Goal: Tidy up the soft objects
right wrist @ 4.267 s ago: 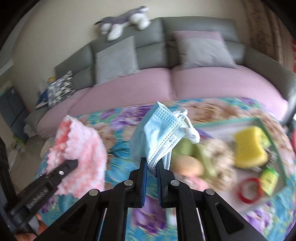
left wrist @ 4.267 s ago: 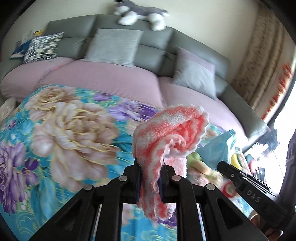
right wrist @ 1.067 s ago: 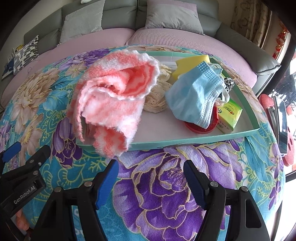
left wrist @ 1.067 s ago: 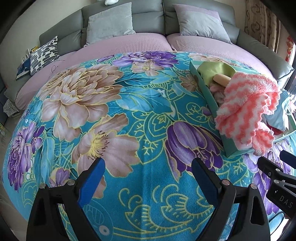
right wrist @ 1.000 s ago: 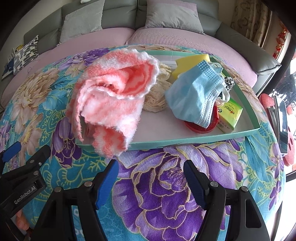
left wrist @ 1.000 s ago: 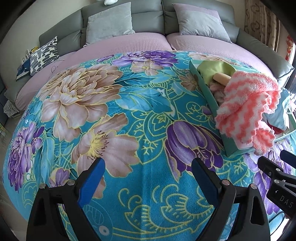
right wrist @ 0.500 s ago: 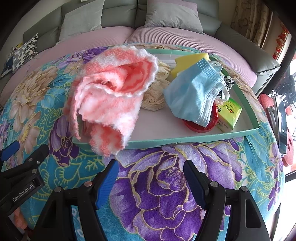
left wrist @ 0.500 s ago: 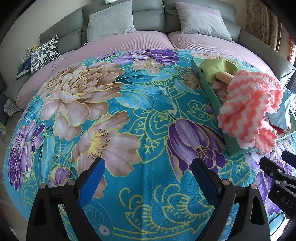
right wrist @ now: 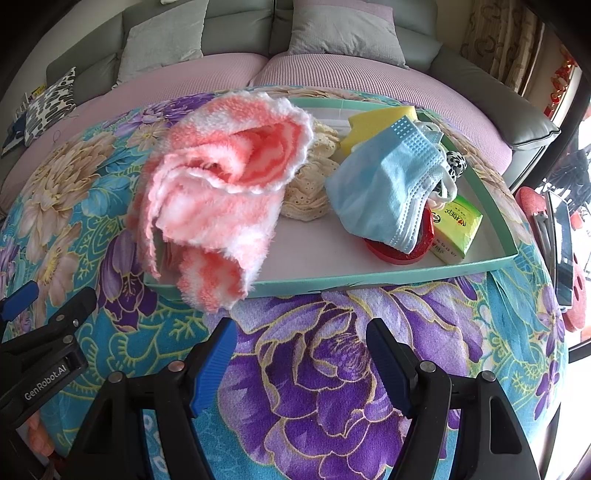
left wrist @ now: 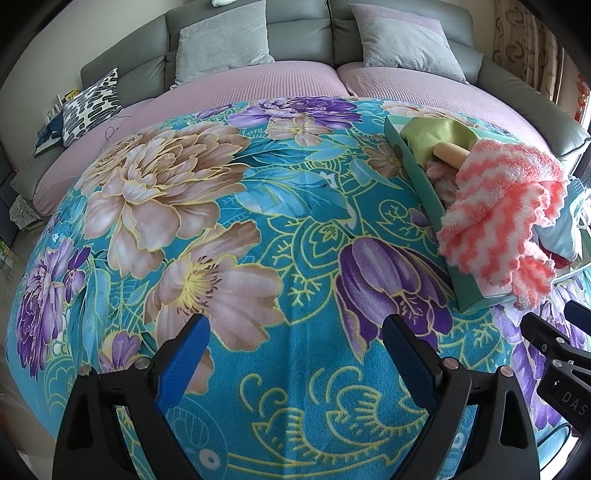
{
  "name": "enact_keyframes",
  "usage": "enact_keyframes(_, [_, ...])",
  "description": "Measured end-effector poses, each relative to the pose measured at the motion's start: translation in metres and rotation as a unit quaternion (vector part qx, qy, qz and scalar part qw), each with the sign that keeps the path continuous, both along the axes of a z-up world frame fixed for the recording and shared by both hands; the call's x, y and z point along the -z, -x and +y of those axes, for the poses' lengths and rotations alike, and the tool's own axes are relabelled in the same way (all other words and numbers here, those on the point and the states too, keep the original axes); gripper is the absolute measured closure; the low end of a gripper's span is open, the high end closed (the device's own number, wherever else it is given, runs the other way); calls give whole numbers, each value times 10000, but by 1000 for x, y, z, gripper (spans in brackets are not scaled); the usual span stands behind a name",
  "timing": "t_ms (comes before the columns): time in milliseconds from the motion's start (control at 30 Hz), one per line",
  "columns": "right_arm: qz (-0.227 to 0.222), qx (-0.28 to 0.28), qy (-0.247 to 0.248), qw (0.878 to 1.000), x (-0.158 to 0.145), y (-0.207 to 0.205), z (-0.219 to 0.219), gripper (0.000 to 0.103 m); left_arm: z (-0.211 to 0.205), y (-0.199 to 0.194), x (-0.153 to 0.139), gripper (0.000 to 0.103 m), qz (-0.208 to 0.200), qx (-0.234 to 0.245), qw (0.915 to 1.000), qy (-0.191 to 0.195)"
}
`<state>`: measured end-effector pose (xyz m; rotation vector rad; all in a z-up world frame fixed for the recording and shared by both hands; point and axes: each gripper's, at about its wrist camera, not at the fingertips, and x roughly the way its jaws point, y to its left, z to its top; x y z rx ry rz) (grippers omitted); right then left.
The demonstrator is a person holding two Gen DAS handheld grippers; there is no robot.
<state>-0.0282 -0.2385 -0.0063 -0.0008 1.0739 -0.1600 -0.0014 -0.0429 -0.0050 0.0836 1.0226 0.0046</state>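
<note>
A pink-and-white fluffy towel lies in the teal tray, draped over its near-left rim; it also shows in the left wrist view, with the tray at the right. A blue face mask lies in the tray on a red ring. A cream lace cloth, a yellow sponge and a green box are in the tray too. My right gripper is open and empty, in front of the tray. My left gripper is open and empty over the blanket, left of the tray.
The tray sits on a floral turquoise blanket that covers a round pink bed with a grey padded headboard and grey pillows. A patterned cushion lies at far left. A green cloth and a beige roll sit in the tray.
4.3 s ago the left gripper held the towel and the right held the mask; both now lie in the tray. Over the last second both open grippers barely shifted.
</note>
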Motion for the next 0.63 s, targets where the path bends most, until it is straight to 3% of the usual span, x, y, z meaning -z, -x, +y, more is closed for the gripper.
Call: enact_keyframes(633, [2, -2, 6, 10000, -1, 0, -2, 27, -4, 1, -1, 8, -46, 35, 10000, -28])
